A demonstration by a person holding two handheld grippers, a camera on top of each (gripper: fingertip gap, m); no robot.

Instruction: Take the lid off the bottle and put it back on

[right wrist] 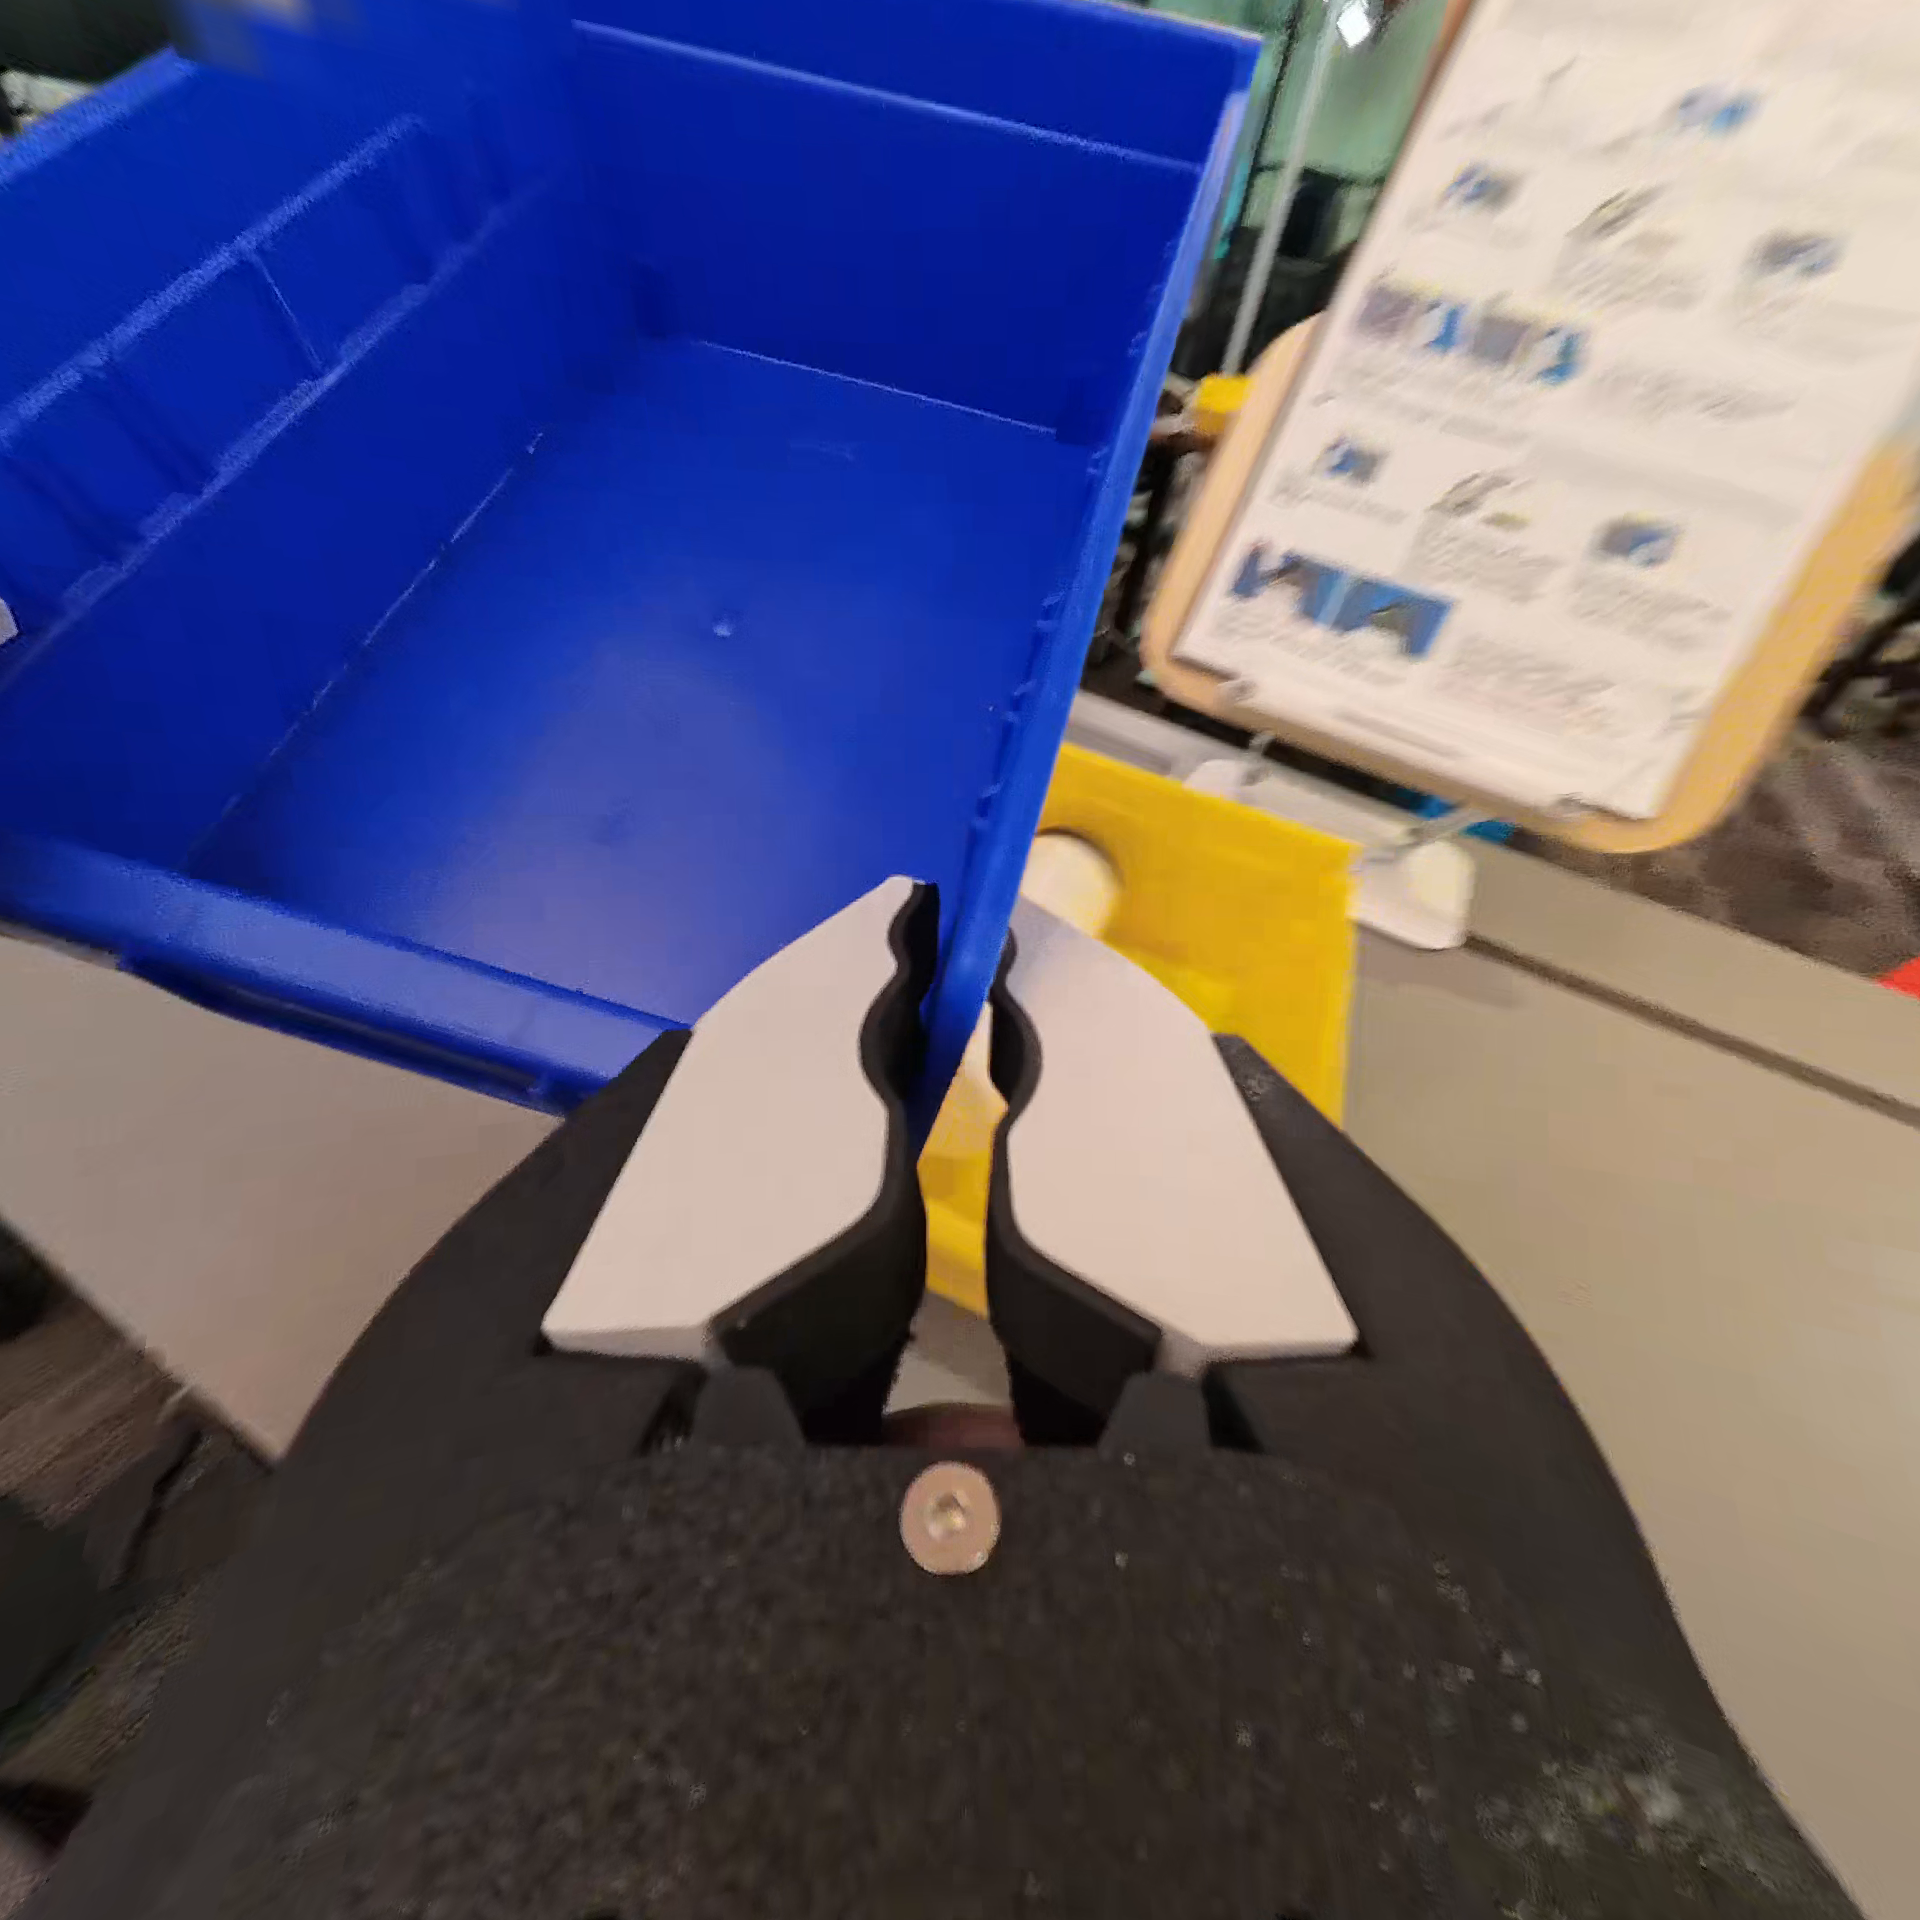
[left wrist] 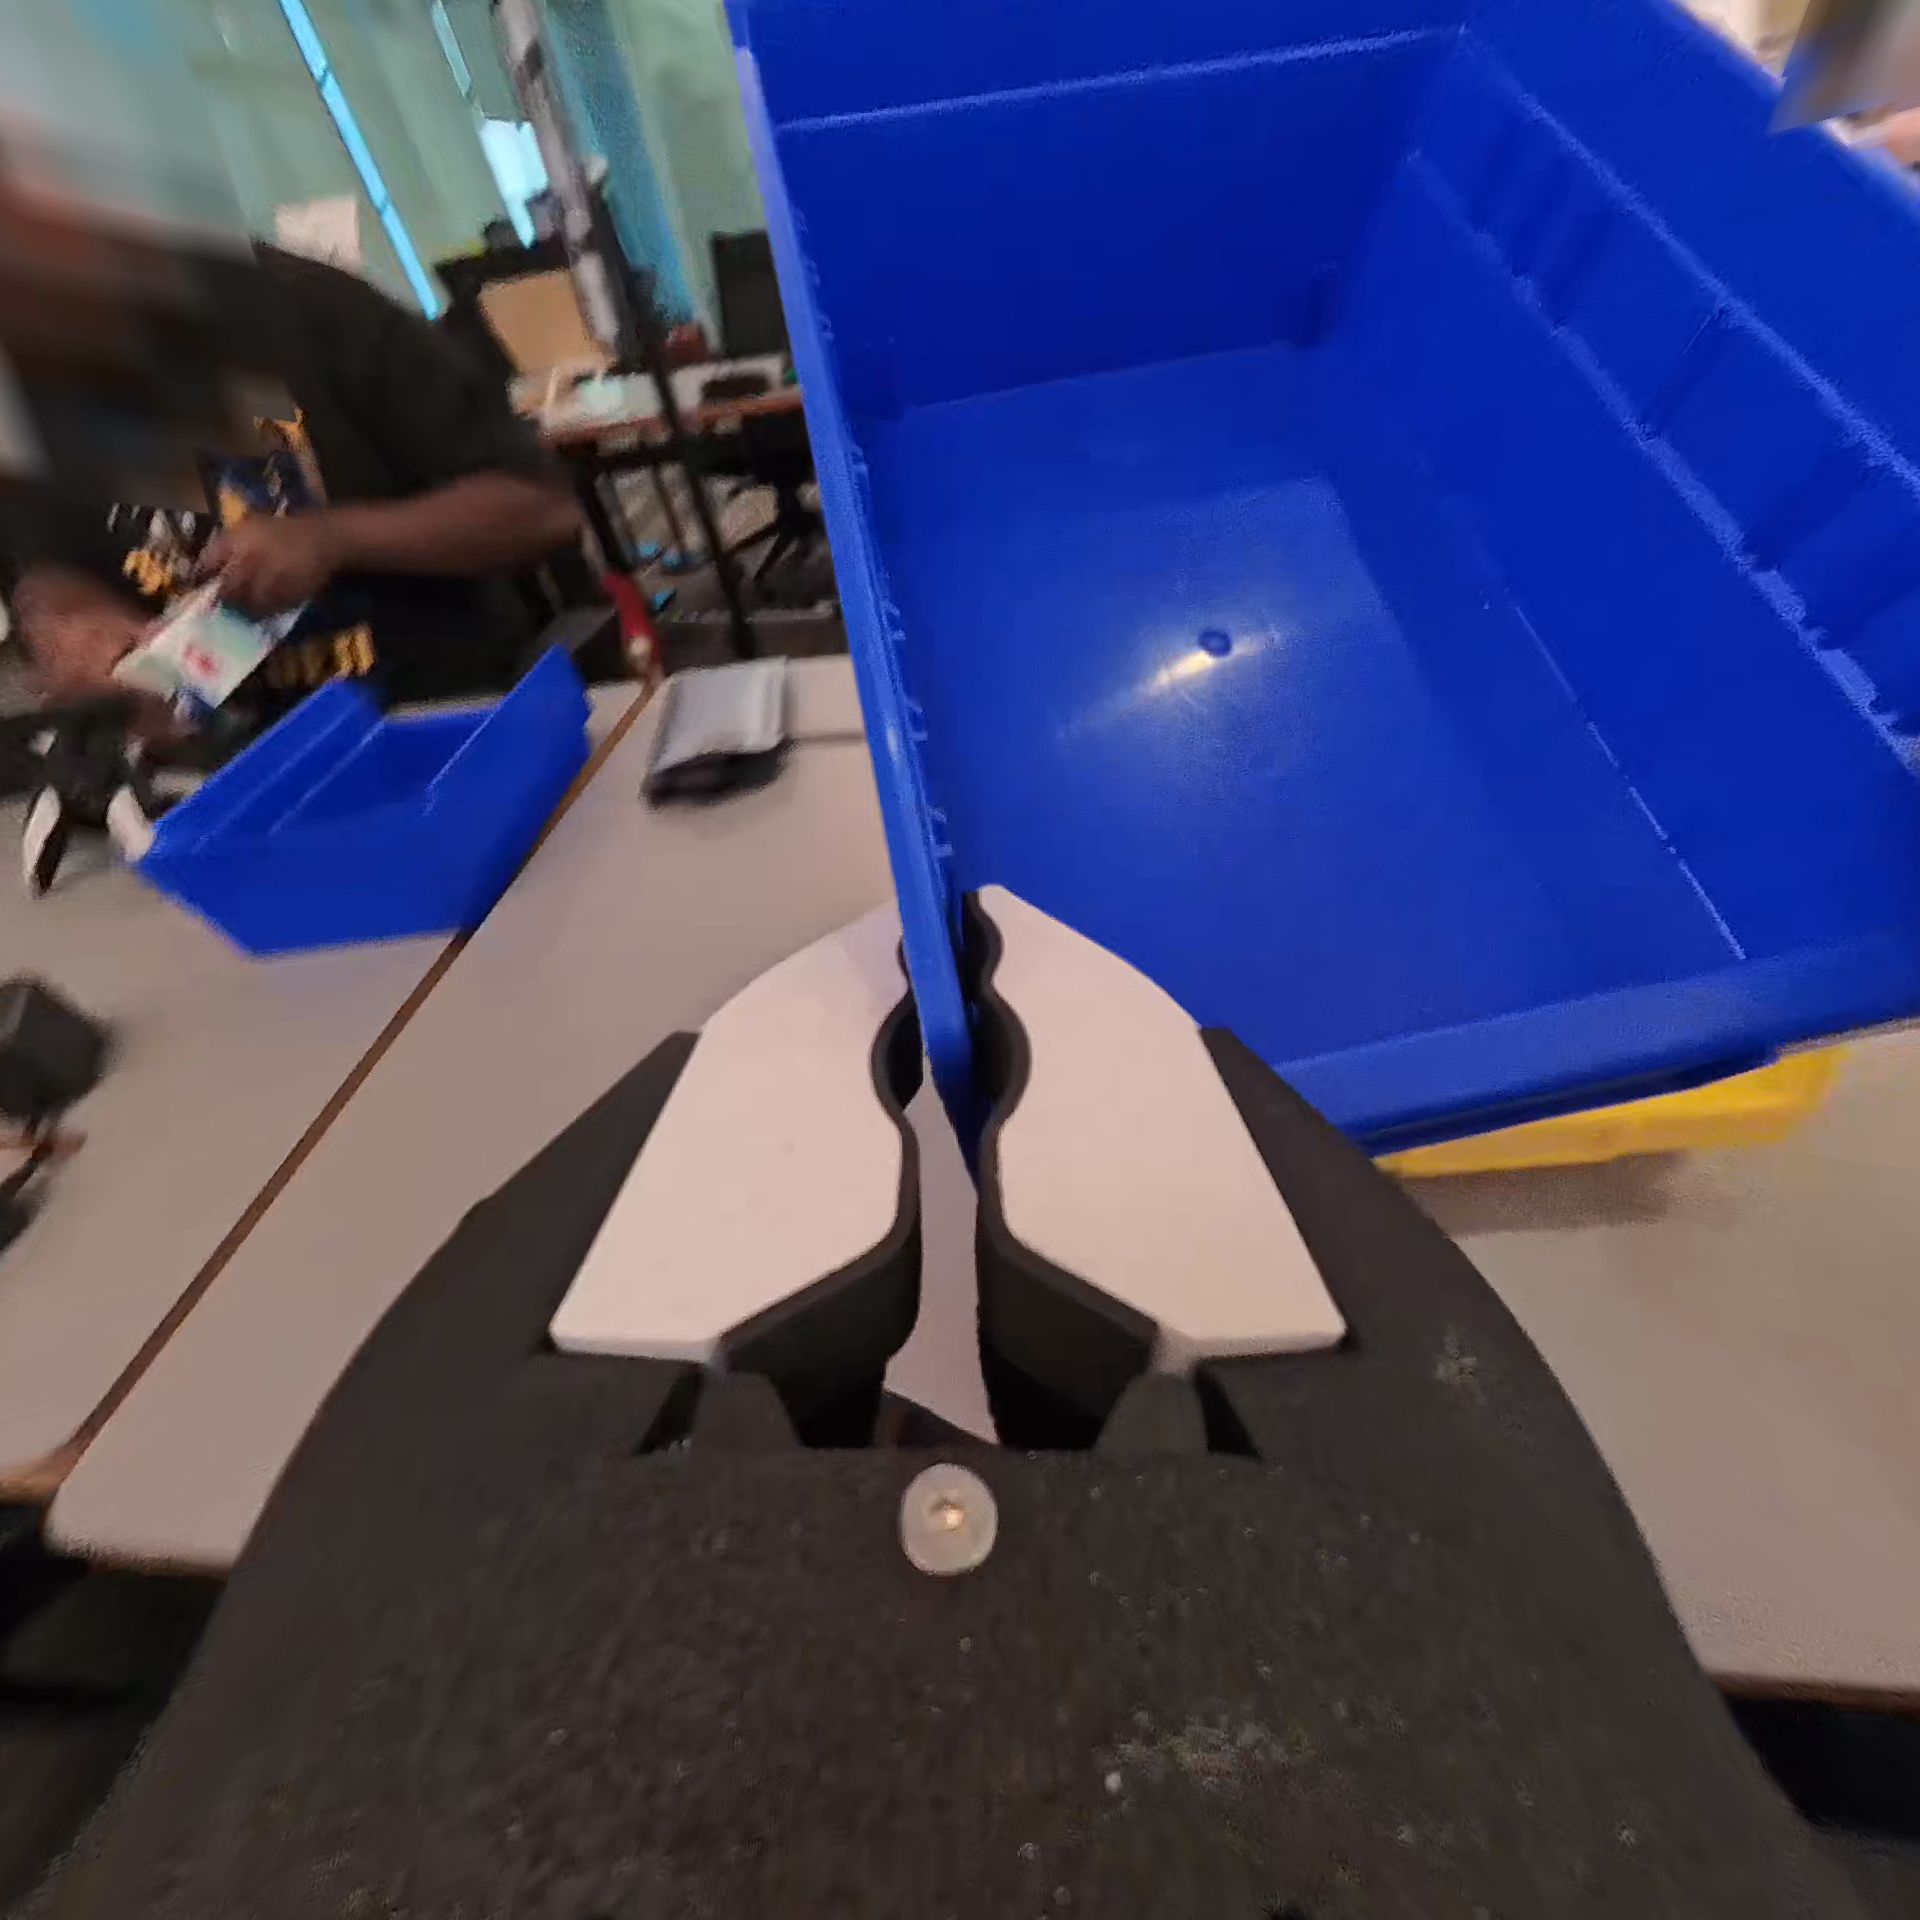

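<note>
Above the grey laminate table (left wrist: 665, 1039), both grippers are pinching the empty blue plastic bin (left wrist: 1351, 727): left gripper (left wrist: 940, 935) and right gripper (right wrist: 961, 935) are clamping opposite walls; keep it level.

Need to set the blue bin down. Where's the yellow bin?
The yellow bin sits on the table under the lifted blue bin, right of centre in the right wrist view.

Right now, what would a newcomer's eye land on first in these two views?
The big empty blue plastic bin, tilted and filling both views. Each claw is shut on a side wall: the left claw on its left wall, the right claw on its right wall. Under the bin's right side sits a yellow plastic bin holding a cream-coloured cylinder.
</note>
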